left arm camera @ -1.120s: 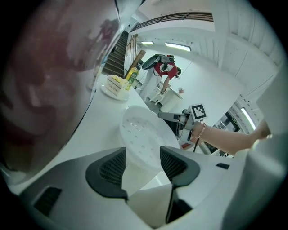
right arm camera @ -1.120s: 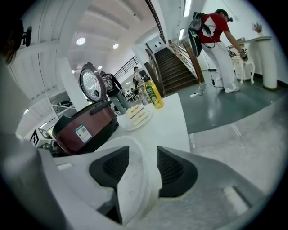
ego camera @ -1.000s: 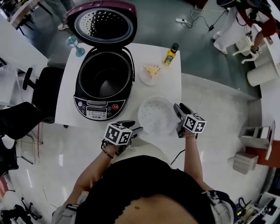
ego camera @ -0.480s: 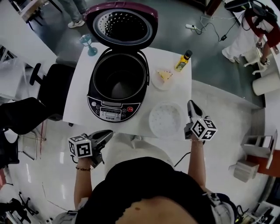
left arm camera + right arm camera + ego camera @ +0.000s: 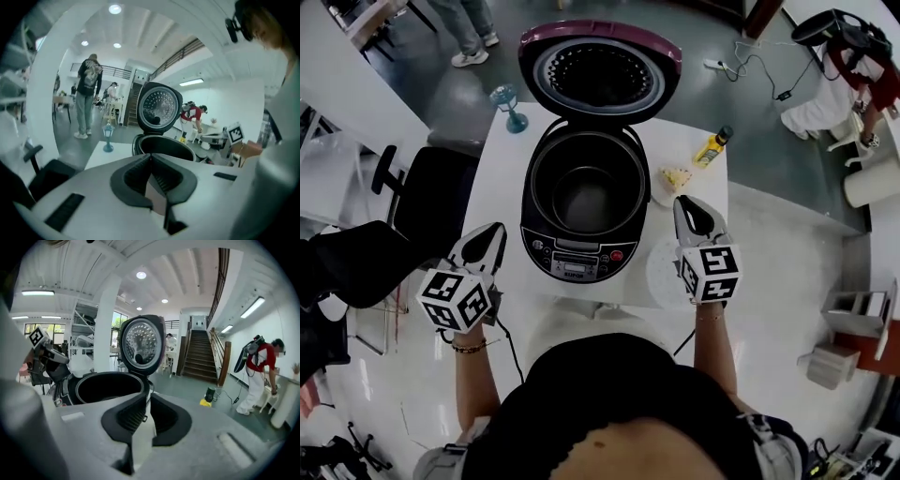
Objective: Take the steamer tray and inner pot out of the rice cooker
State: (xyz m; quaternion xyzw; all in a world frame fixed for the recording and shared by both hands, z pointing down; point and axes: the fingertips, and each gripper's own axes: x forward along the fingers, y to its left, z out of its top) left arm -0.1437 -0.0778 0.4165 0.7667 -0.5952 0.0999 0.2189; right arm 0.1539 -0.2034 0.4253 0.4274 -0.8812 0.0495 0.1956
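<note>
The rice cooker (image 5: 581, 202) stands on the white table (image 5: 511, 187) with its purple lid (image 5: 598, 73) up and the dark inner pot (image 5: 586, 192) still inside. The white steamer tray (image 5: 661, 274) lies on the table right of the cooker, partly hidden by my right gripper (image 5: 686, 202). That gripper hovers over it; its jaws have just been opening a hair, stand all but together, and hold nothing (image 5: 146, 399). My left gripper (image 5: 494, 232) hangs off the cooker's left front, shut and empty (image 5: 150, 157). Both gripper views look at the cooker (image 5: 164, 145) (image 5: 108, 385).
A blue goblet (image 5: 511, 108) stands at the table's far left corner. A plate with a cake slice (image 5: 675, 178) and a yellow bottle (image 5: 712, 148) sit at the far right. A black chair (image 5: 422, 202) is left of the table. People stand in the background.
Both grippers have left the steamer tray at the table's front edge, risen and closed. The left one swung out left, then up beside the cooker. The tray stays on the table.
</note>
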